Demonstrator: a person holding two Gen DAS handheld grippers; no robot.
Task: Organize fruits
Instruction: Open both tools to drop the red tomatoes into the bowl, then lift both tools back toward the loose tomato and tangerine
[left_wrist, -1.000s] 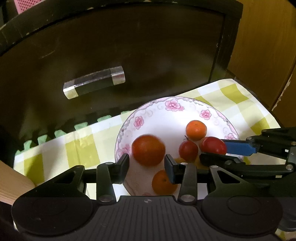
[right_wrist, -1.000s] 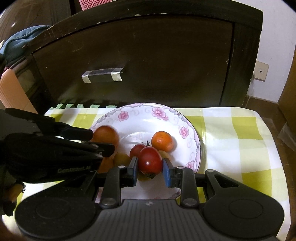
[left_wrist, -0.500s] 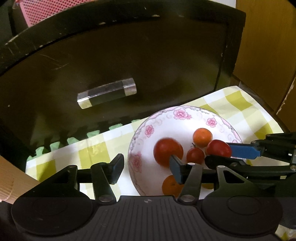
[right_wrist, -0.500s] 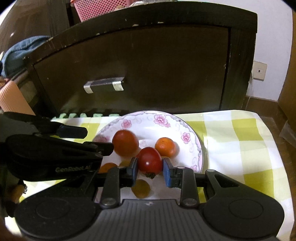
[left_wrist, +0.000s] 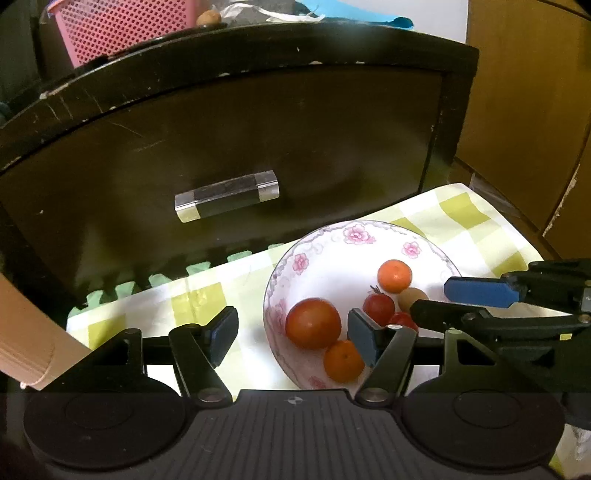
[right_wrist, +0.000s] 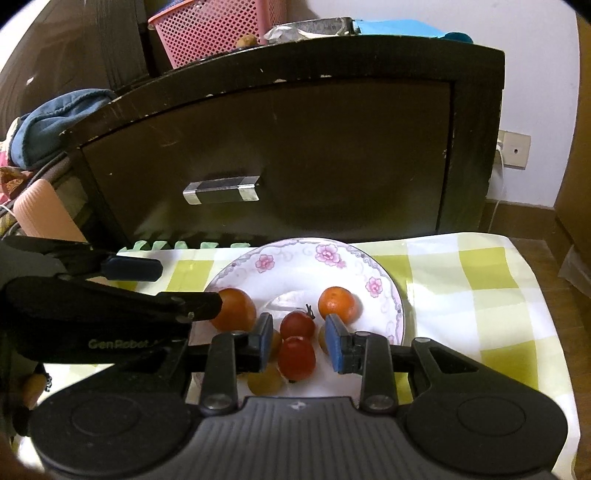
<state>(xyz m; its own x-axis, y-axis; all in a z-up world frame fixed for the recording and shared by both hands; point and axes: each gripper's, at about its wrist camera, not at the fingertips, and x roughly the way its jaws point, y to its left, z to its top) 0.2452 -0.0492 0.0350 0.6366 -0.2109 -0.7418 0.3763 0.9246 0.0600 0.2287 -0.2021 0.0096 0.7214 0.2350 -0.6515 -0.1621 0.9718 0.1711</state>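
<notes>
A white floral plate (left_wrist: 373, 236) (right_wrist: 295, 254) on a yellow-checked cloth holds a large tomato (left_wrist: 313, 324) (right_wrist: 234, 309), two small oranges (left_wrist: 394, 276) (left_wrist: 343, 360) (right_wrist: 337, 303), small red tomatoes (left_wrist: 378, 306) (right_wrist: 296, 325) (right_wrist: 296, 358) and yellowish fruits (left_wrist: 413, 297) (right_wrist: 264, 382). My left gripper (left_wrist: 291, 336) is open and empty above the plate's left part. My right gripper (right_wrist: 299, 343) is open, its pads apart on either side of the small red tomato, which lies on the plate.
A dark cabinet (left_wrist: 258, 140) (right_wrist: 295, 147) with a clear handle (left_wrist: 226, 195) (right_wrist: 221, 190) stands just behind the cloth. A pink basket (left_wrist: 122, 29) (right_wrist: 214, 27) sits on top. A wooden door (left_wrist: 528, 110) is at the right.
The right gripper opened and let the small red tomato down onto the plate. The left gripper opened wider and drew back and up from the large tomato.
</notes>
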